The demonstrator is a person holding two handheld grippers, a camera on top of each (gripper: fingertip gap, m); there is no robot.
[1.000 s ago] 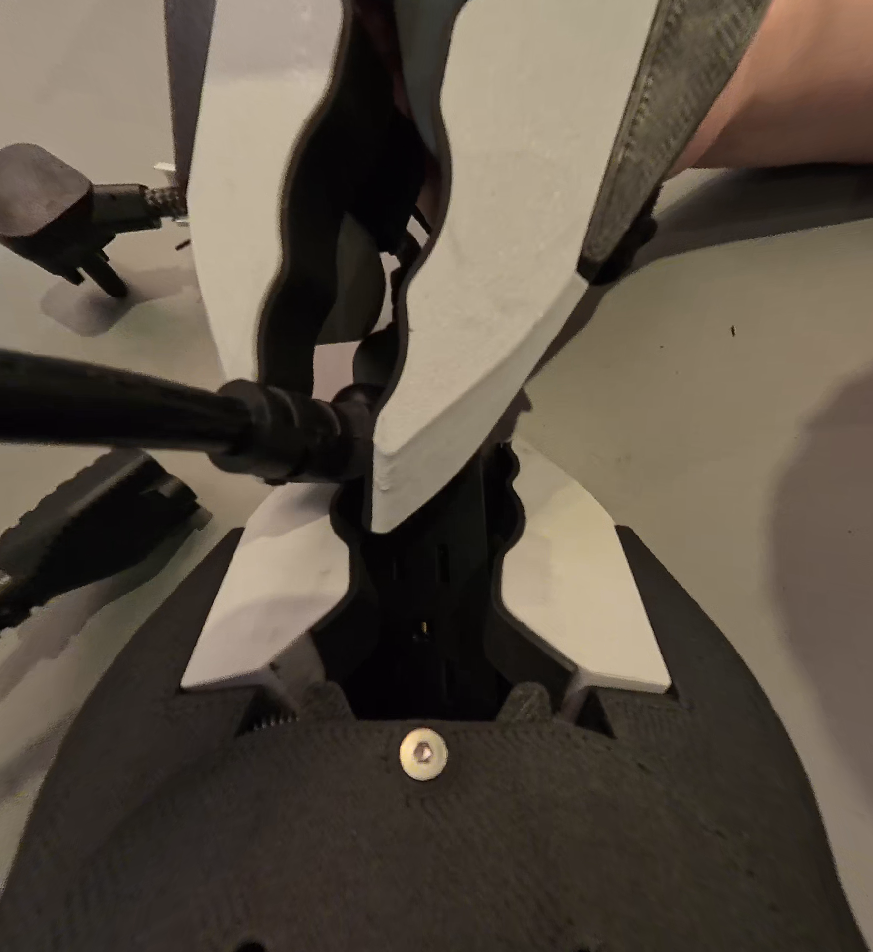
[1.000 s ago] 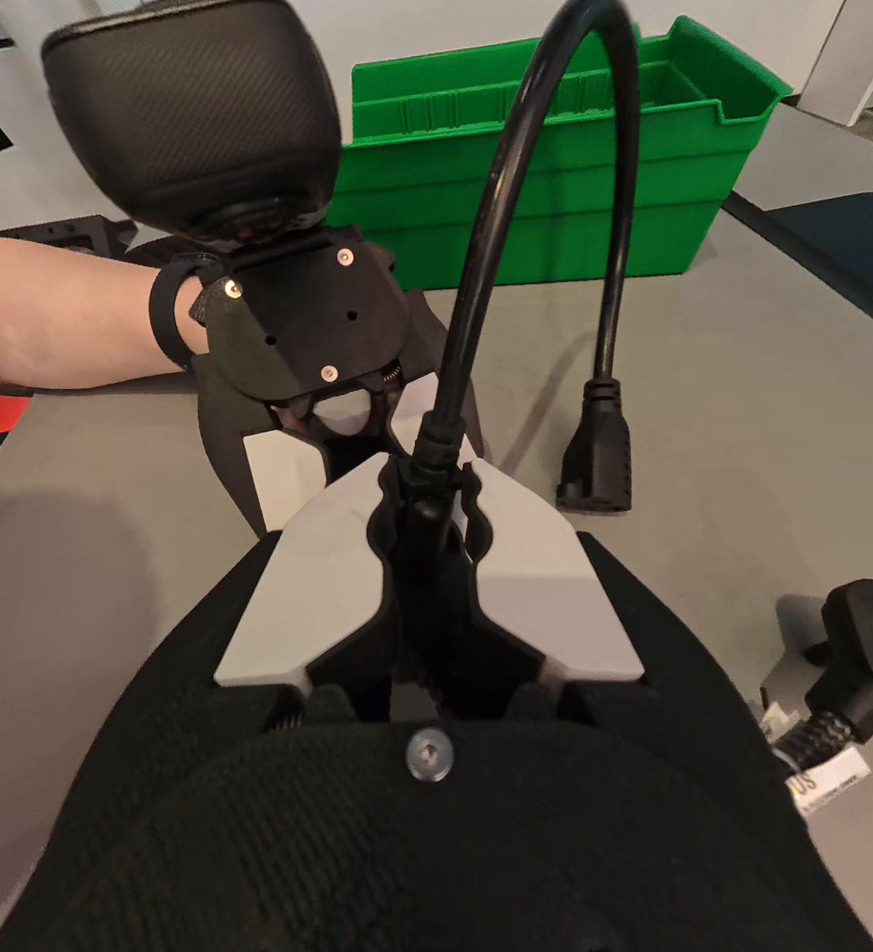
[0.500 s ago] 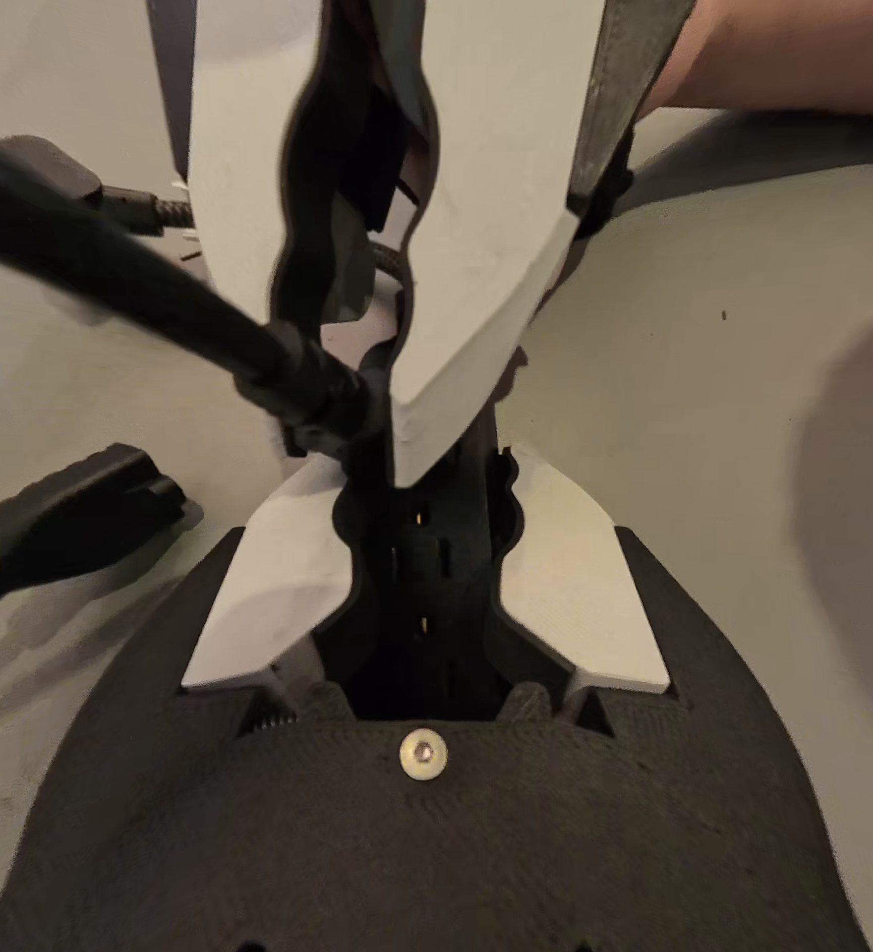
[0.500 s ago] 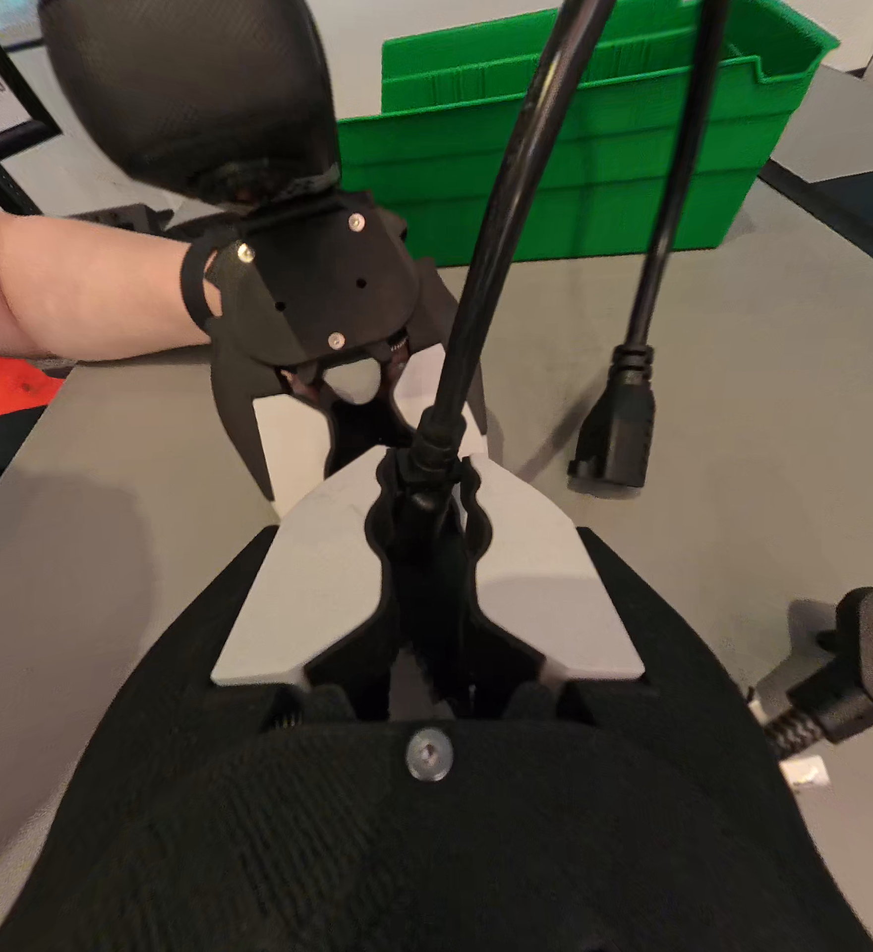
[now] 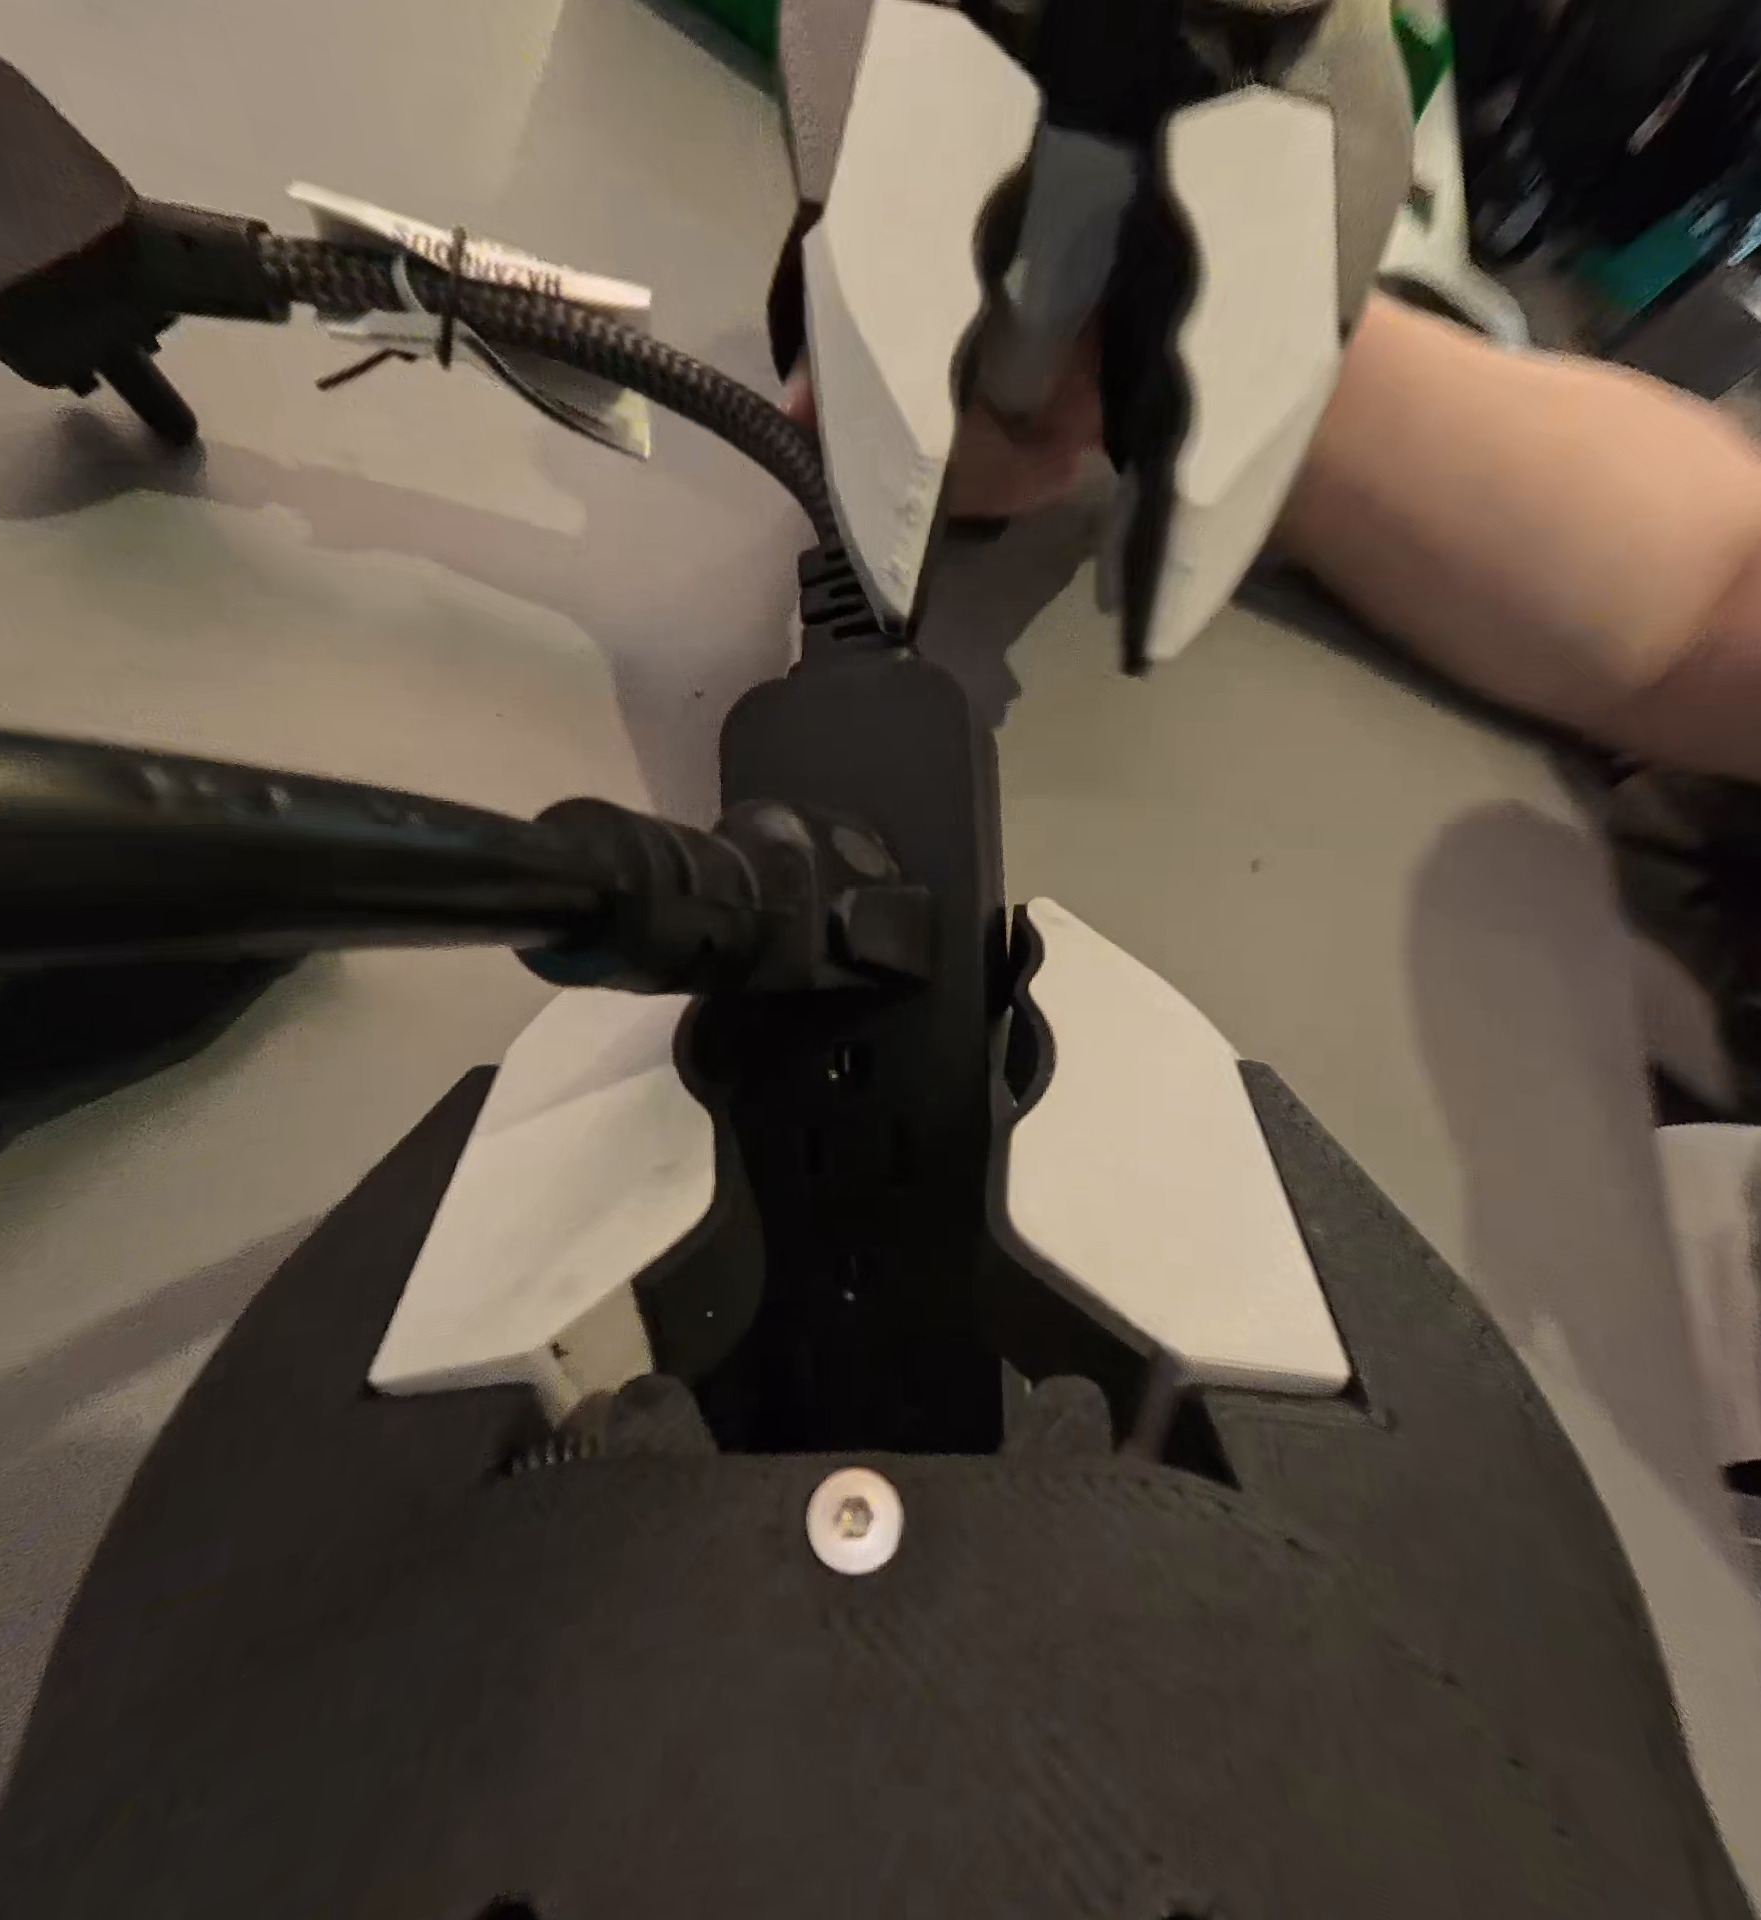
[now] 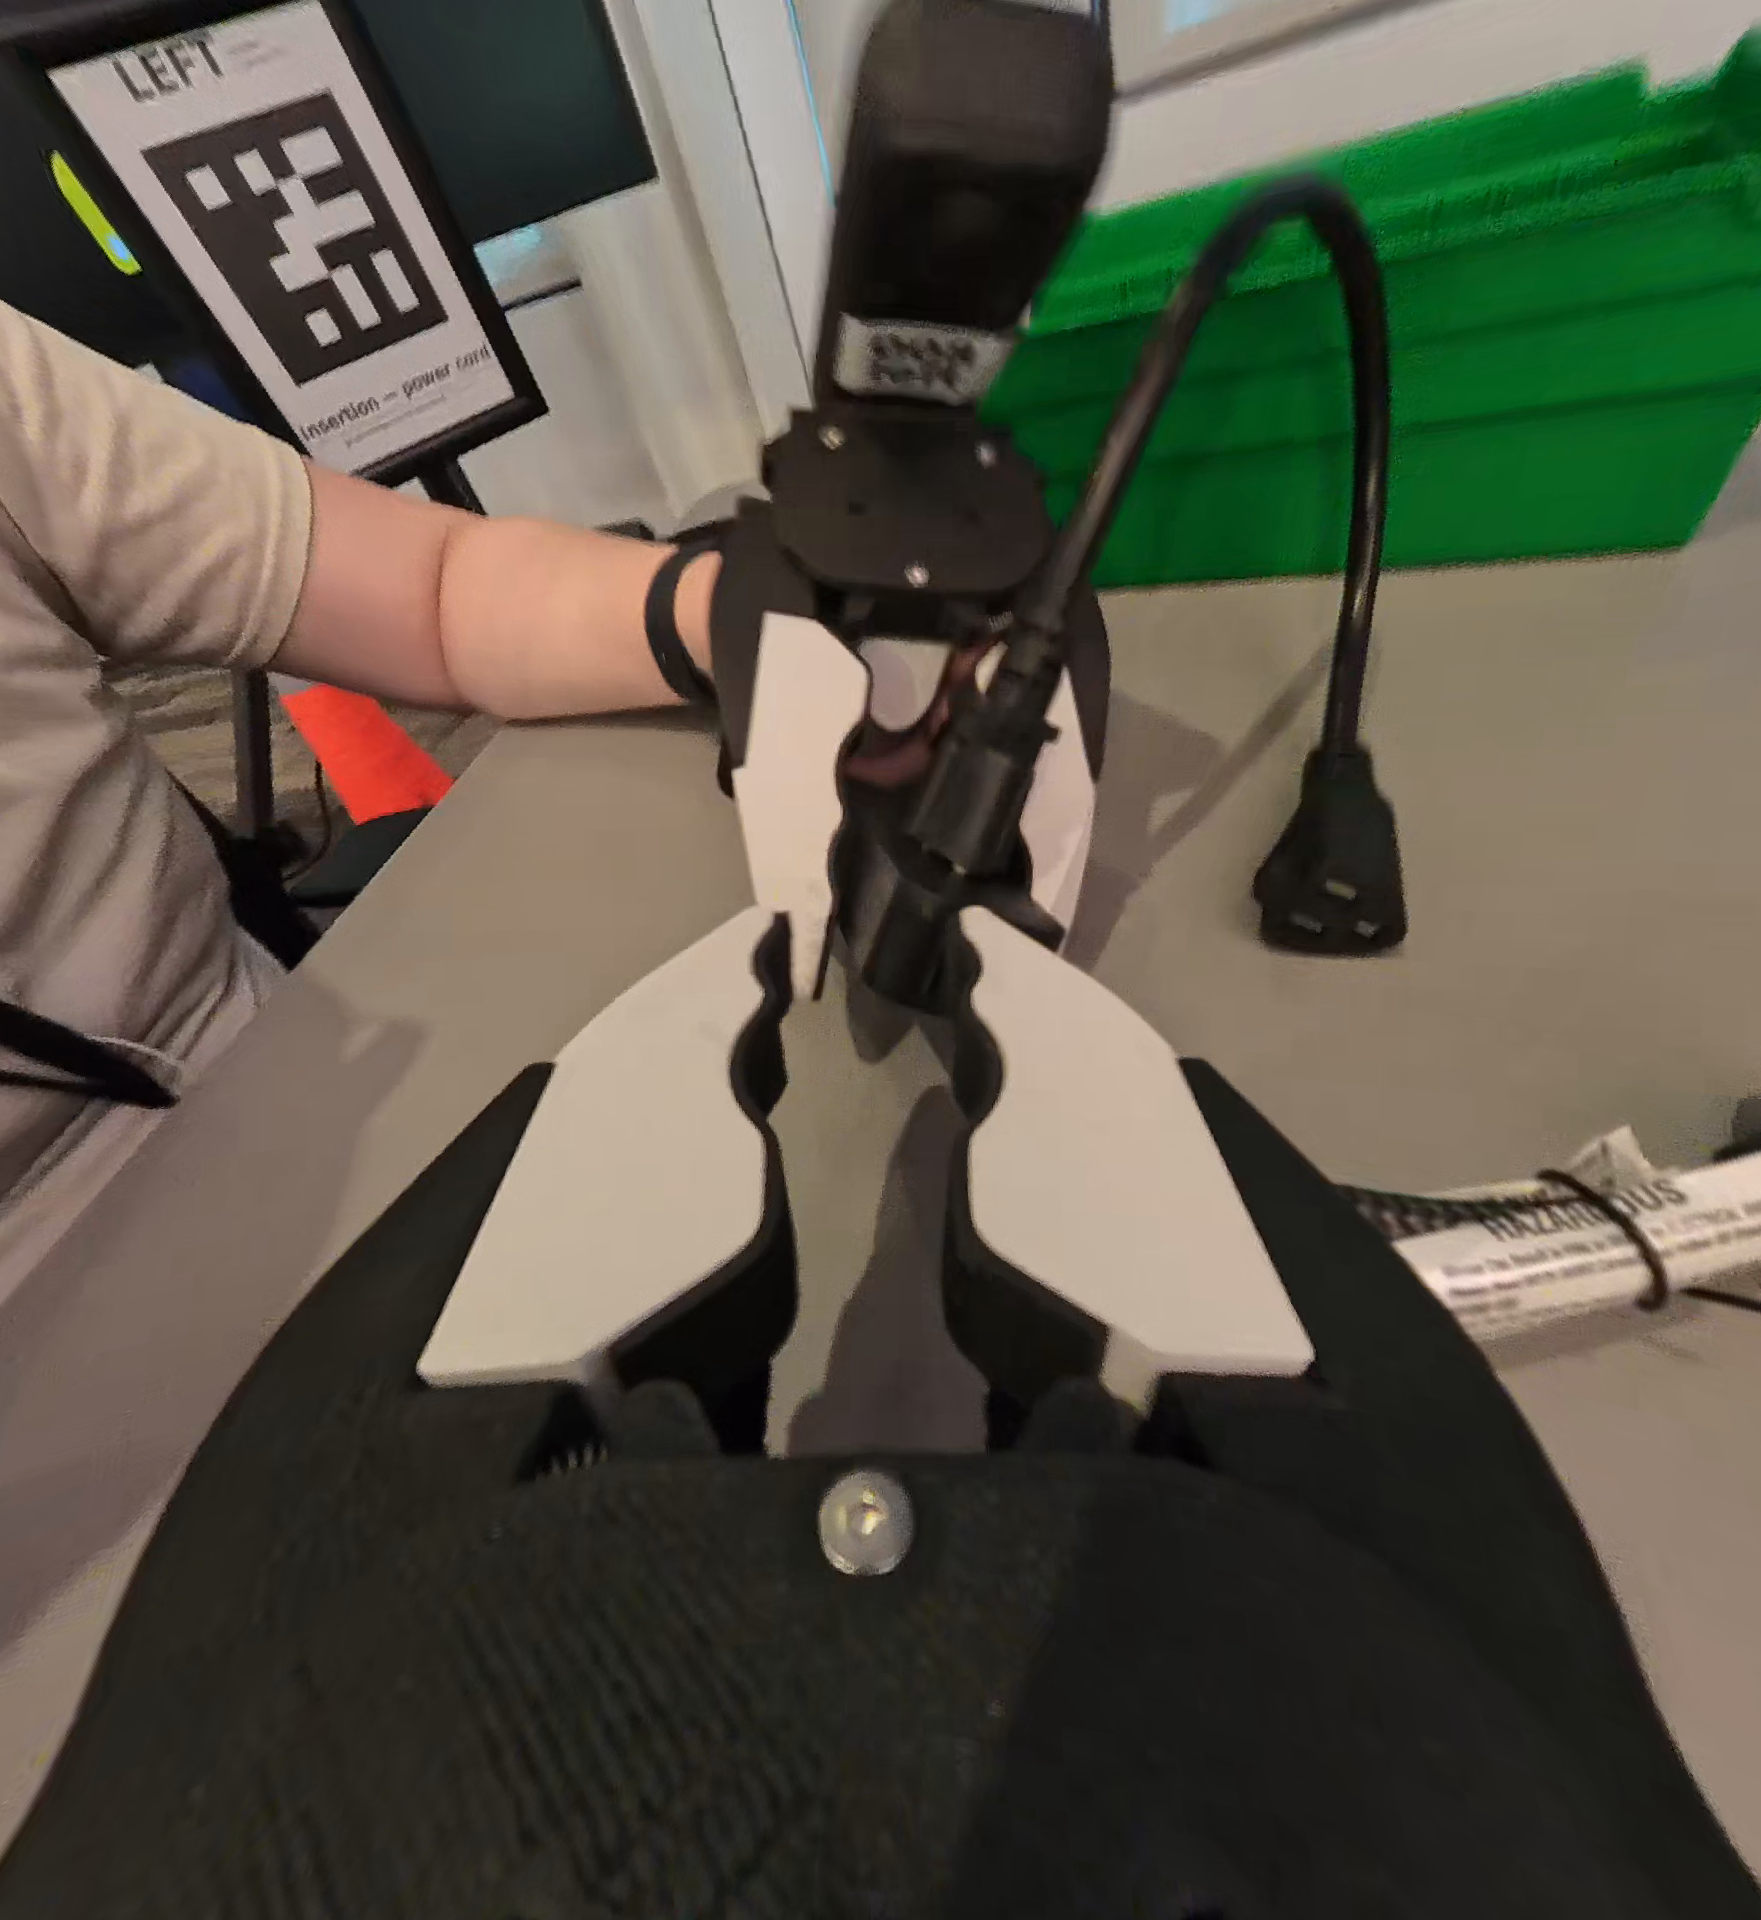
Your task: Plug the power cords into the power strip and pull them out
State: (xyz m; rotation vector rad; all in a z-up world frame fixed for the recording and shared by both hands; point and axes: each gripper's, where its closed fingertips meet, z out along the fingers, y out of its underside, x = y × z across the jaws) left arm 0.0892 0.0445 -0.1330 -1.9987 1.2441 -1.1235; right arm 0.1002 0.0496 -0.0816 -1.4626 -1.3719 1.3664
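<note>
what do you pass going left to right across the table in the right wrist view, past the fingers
person's forearm → left gripper holding the power strip with a plug in it → black cord socket end standing on the table → white tag on the braided cord

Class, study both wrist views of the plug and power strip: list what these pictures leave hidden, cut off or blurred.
- Plug prongs, left wrist view: hidden where it meets the power strip; how deep it sits is unclear.
- Strip's near end, left wrist view: hidden inside the left gripper.
- Green bin, right wrist view: blurred, cut by the edge; contents unseen.
- Right gripper: open.
</note>
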